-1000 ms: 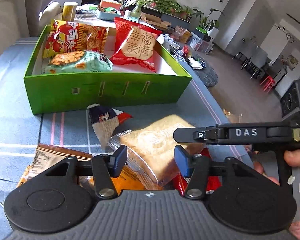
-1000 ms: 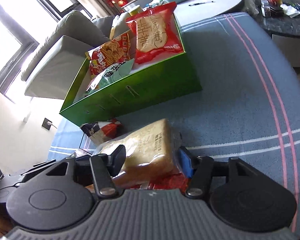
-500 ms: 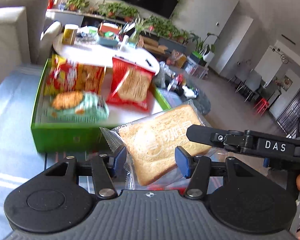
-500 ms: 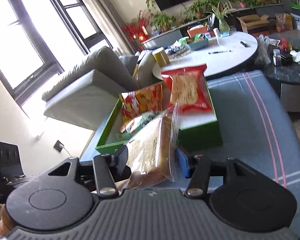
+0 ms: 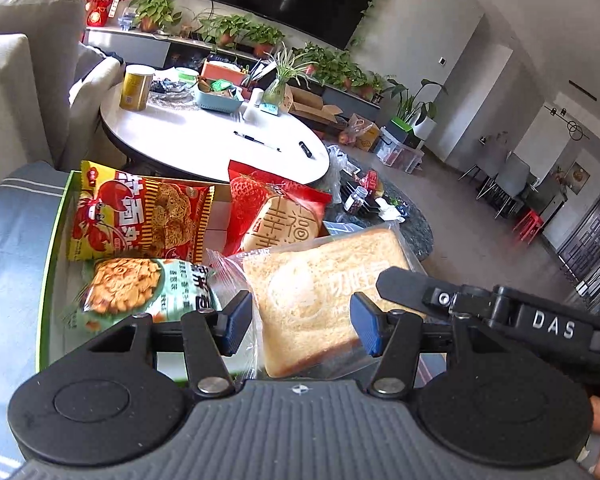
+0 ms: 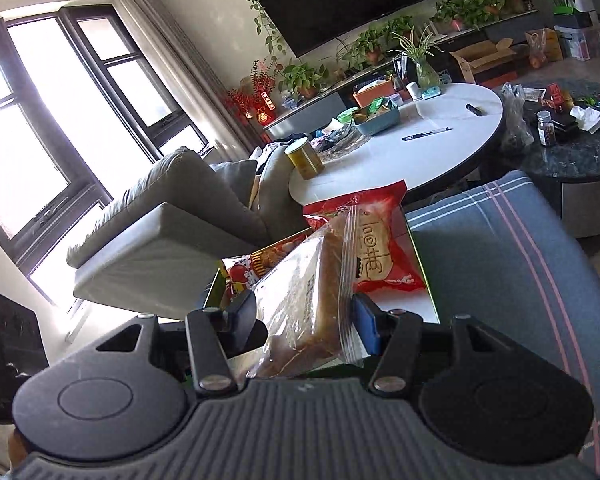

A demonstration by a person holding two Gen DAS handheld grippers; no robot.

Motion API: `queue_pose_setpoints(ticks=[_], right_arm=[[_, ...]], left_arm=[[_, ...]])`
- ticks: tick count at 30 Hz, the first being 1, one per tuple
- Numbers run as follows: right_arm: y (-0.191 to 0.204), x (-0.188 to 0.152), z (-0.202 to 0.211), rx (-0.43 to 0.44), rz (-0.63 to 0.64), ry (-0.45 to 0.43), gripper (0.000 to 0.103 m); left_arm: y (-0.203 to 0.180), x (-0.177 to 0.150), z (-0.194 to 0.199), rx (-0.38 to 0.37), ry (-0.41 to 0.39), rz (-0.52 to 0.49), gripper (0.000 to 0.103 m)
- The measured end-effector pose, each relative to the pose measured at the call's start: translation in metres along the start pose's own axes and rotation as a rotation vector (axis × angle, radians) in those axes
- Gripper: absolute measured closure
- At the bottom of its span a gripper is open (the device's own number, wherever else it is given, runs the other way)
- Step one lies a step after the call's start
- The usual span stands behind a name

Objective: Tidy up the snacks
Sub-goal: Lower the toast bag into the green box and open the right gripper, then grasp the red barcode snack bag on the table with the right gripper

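Note:
My right gripper point(image 6: 306, 330) is shut on a clear bag of sliced bread point(image 6: 308, 300) and holds it in the air over the near part of the green box point(image 6: 422, 264). In the left wrist view the bread bag point(image 5: 324, 292) hangs between my left gripper's fingers, with the right gripper's finger point(image 5: 440, 296) at its right side. My left gripper point(image 5: 302, 322) is open and empty. In the green box point(image 5: 44, 264) lie a yellow-red noodle snack bag point(image 5: 140, 216), a green cracker bag point(image 5: 140, 292) and a red strawberry cake bag point(image 5: 276, 212).
The box sits on a blue-grey cloth with pink stripes point(image 6: 512, 264). Beyond it stand a white round table point(image 5: 204, 140) with a yellow tin point(image 5: 136, 86), a dark stone table point(image 6: 580, 152), and a grey sofa point(image 6: 160, 224) at the left.
My right gripper has lifted the bread bag off the cloth and carried it up and forward over the box. My left gripper rose and moved forward alongside, still open.

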State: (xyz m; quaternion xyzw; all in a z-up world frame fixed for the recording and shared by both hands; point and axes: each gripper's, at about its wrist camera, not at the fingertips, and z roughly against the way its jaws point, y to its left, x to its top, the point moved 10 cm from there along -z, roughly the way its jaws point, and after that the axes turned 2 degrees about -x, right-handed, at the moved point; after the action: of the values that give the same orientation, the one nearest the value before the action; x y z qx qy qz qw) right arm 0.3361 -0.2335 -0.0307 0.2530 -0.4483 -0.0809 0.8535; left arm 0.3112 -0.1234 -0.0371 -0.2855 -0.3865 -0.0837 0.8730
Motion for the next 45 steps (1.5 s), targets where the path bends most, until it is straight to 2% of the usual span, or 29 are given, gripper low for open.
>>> queue_pose_setpoints(ticks=[7, 13, 17, 20, 25, 27, 30, 36, 45], right_arm=[[-0.007, 0.001, -0.016, -0.068, 0.055, -0.017, 0.056], [-0.015, -0.005, -0.036, -0.088, 0.071, 0.024, 0.056], [-0.016, -0.014, -0.047, -0.104, 0.108, 0.058, 0.056], [-0.016, -0.023, -0.054, -0.125, 0.14, 0.104, 0.056], [-0.018, -0.033, -0.058, -0.184, 0.218, 0.13, 0.053], [-0.019, -0.032, -0.053, -0.219, 0.25, 0.11, 0.04], [-0.017, -0.027, -0.039, -0.236, 0.265, 0.066, 0.03], [-0.009, -0.022, -0.01, -0.227, 0.273, 0.01, 0.028], [-0.011, -0.056, 0.027, -0.202, 0.252, 0.076, 0.028]], left_arm=[[0.015, 0.004, -0.036, -0.018, 0.028, 0.029, 0.052], [0.034, -0.003, -0.056, -0.004, 0.075, 0.055, 0.053], [0.044, -0.009, -0.058, 0.035, 0.094, 0.028, 0.053], [0.052, -0.016, -0.054, 0.064, 0.113, 0.004, 0.055], [0.054, -0.021, -0.044, 0.036, 0.104, 0.033, 0.056], [0.052, -0.021, -0.038, 0.037, 0.095, 0.024, 0.055], [0.049, -0.019, -0.03, 0.042, 0.08, 0.009, 0.054], [0.043, -0.018, -0.008, 0.048, 0.038, 0.013, 0.053], [0.028, -0.04, 0.04, 0.087, -0.022, -0.06, 0.046]])
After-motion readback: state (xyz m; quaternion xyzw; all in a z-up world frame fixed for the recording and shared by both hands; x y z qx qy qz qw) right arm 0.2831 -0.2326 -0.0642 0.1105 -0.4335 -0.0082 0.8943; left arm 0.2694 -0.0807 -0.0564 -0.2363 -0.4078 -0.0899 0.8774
